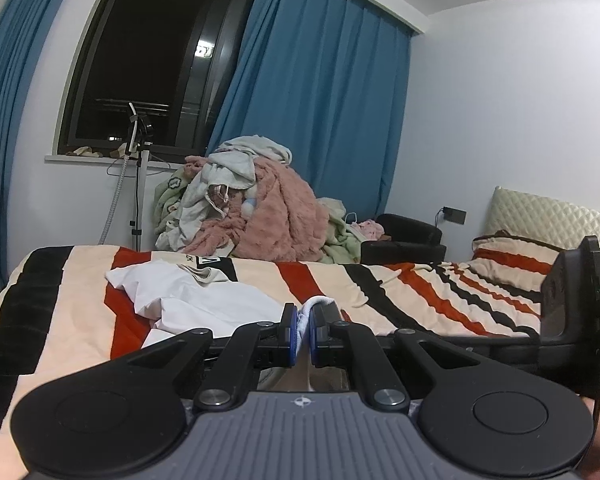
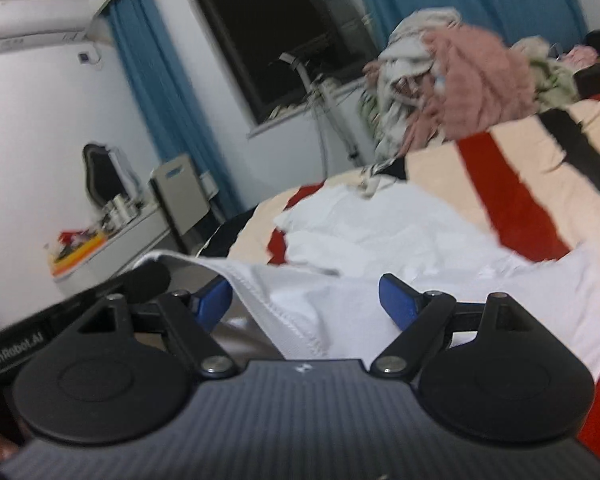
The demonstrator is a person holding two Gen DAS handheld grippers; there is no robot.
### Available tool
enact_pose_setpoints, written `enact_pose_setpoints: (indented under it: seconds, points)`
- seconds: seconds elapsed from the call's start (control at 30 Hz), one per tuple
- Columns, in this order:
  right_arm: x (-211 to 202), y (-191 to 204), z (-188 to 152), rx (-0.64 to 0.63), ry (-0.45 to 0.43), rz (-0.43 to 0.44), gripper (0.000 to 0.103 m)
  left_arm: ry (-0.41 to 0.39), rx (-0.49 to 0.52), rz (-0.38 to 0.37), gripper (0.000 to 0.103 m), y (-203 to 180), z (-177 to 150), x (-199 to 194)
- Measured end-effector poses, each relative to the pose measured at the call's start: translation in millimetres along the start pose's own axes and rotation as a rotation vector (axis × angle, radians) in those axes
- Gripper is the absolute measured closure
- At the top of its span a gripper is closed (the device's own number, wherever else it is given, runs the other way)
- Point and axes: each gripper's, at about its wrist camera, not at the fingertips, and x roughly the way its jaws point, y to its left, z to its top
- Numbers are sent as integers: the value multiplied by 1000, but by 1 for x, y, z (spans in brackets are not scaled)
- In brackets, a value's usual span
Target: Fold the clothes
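A: Where is the shirt (image 1: 204,300)?

B: The white shirt lies rumpled on the bed (image 1: 400,292), on a cover striped in cream, red and black. One hemmed edge of it (image 2: 300,308) is raised off the cover toward the cameras.

A: And the left claw (image 1: 305,330)?

B: It is clenched on a fold of the shirt. White cloth is pinched between its blue pads (image 1: 289,330) and bunches up just above them.

A: The right claw (image 2: 308,304)?

B: Its jaws stand wide apart. The raised hem passes through the gap between the blue pads (image 2: 396,304), but neither pad presses on it, so the cloth is not gripped there. That view is blurred.

A: Is anything else on the bed?

B: A beige garment (image 1: 206,270) with a black-and-white print lies against the far edge of the shirt. A pillow (image 1: 512,260) in the same stripes sits at the head of the bed, in front of a quilted headboard (image 1: 552,216).

A: And past the bed?

B: A heap of laundry (image 1: 260,216), pink fleece with grey and green pieces, rises behind the far side of the bed. Left of the heap stands a steamer pole (image 1: 140,184) under a dark window (image 1: 156,68), with blue curtains (image 1: 320,100) on both sides. A black seat (image 1: 408,236) sits right of the heap. In the right wrist view an air conditioner (image 2: 40,28) hangs high on the wall, and a cluttered surface (image 2: 112,240) stands at the left.
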Motion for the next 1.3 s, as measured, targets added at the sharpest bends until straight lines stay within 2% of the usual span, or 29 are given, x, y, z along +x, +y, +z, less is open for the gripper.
enact_pose_setpoints:
  seconds: [0.07, 0.17, 0.3, 0.4, 0.43, 0.5, 0.63, 0.73, 0.77, 0.83, 0.97, 1.07, 1.13, 1.2, 1.3]
  points:
    - [6, 10, -2, -55, 7, -16, 22, 1, 4, 1, 97, 0, 0, 1]
    - [16, 12, -7, -141, 31, -179, 22, -3, -6, 22, 97, 3, -1, 2]
    - [25, -19, -12, -88, 155, -413, 22, -7, -77, 65, 97, 17, 1, 3]
    - [15, -40, -7, -5, 174, -481, 22, -19, -149, 86, 97, 28, 3, 2]
    - [9, -43, -2, 7, 160, -501, 22, -23, -164, 89, 97, 31, 4, 1]
    - [-9, -40, 14, -17, 69, -546, 22, -27, -182, 91, 97, 34, 5, -1]
    - [-52, -6, 42, -224, -218, -638, 22, -28, -203, 75, 97, 35, 6, -6]
    - [-74, 19, 44, -364, -407, -673, 20, -20, -201, 87, 97, 31, 6, -10]
    - [-73, 25, 43, -421, -412, -694, 18, -6, -210, 94, 97, 32, 5, -10]
    - [-70, 18, 45, -433, -353, -701, 18, 29, -230, 98, 97, 34, 3, -9]
    - [-68, -18, 39, -267, -284, -685, 18, 110, -237, 79, 96, 34, -4, 1]
    - [-70, -18, 34, -268, -309, -637, 18, 180, -229, 60, 93, 31, -10, 15]
    - [-69, -13, 32, -312, -327, -618, 18, 231, -228, 45, 88, 30, -15, 26]
    - [-70, -6, 27, -349, -342, -603, 18, 279, -232, 44, 66, 31, -21, 37]
    - [-68, 3, 23, -396, -350, -594, 18, 344, -223, 17, 56, 30, -29, 53]
